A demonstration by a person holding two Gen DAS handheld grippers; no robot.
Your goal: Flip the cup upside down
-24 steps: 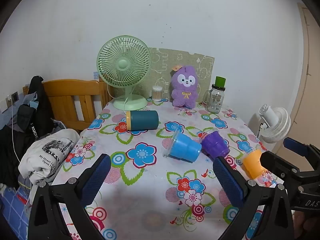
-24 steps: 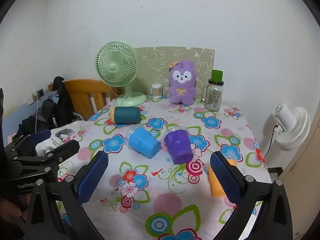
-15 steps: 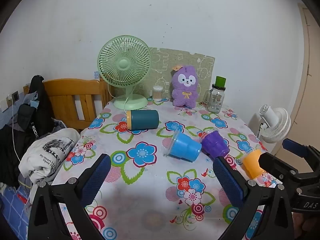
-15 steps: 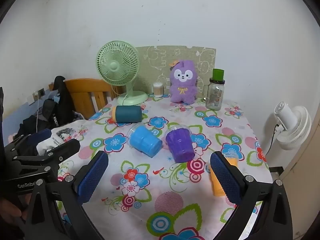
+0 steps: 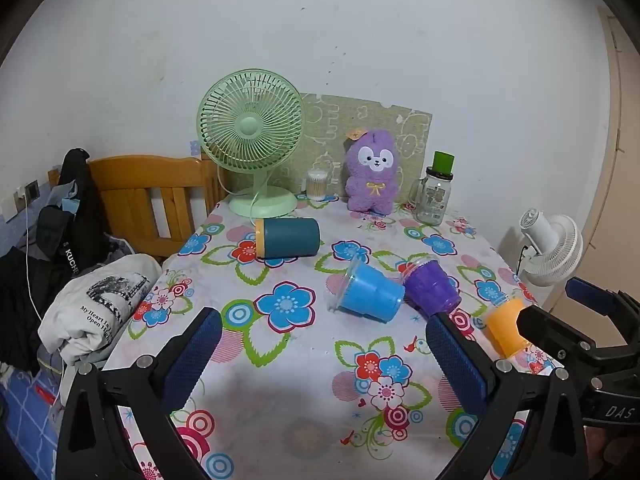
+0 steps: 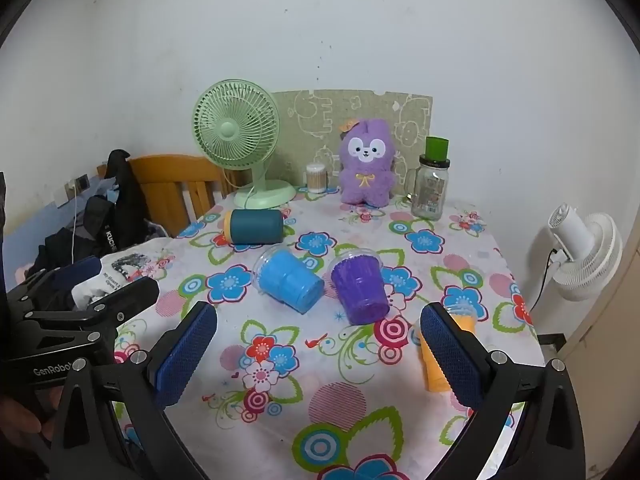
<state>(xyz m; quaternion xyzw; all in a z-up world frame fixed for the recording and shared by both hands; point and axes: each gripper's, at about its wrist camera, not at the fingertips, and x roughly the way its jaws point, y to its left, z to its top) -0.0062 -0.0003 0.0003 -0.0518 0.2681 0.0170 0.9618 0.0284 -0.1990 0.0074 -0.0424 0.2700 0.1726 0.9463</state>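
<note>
Several cups lie on their sides on the flowered tablecloth (image 5: 280, 360): a dark teal cup (image 5: 287, 237) (image 6: 253, 226), a light blue cup (image 5: 370, 292) (image 6: 288, 280), a purple cup (image 5: 431, 289) (image 6: 360, 286) and an orange cup (image 5: 505, 328) (image 6: 434, 364), partly hidden by my right finger. My left gripper (image 5: 322, 348) is open and empty, above the near table edge. My right gripper (image 6: 318, 344) is open and empty, near the orange cup. Each gripper shows at the side of the other's view.
At the back stand a green desk fan (image 5: 252, 140), a cotton-swab jar (image 5: 317, 185), a purple plush toy (image 5: 372, 172) and a glass jar with green lid (image 5: 436, 192). A wooden chair (image 5: 148, 192) with clothes is left; a white fan (image 5: 554, 244) is right.
Both views have drifted slightly forward and up toward the table. The cups have not moved. Both grippers stay open.
</note>
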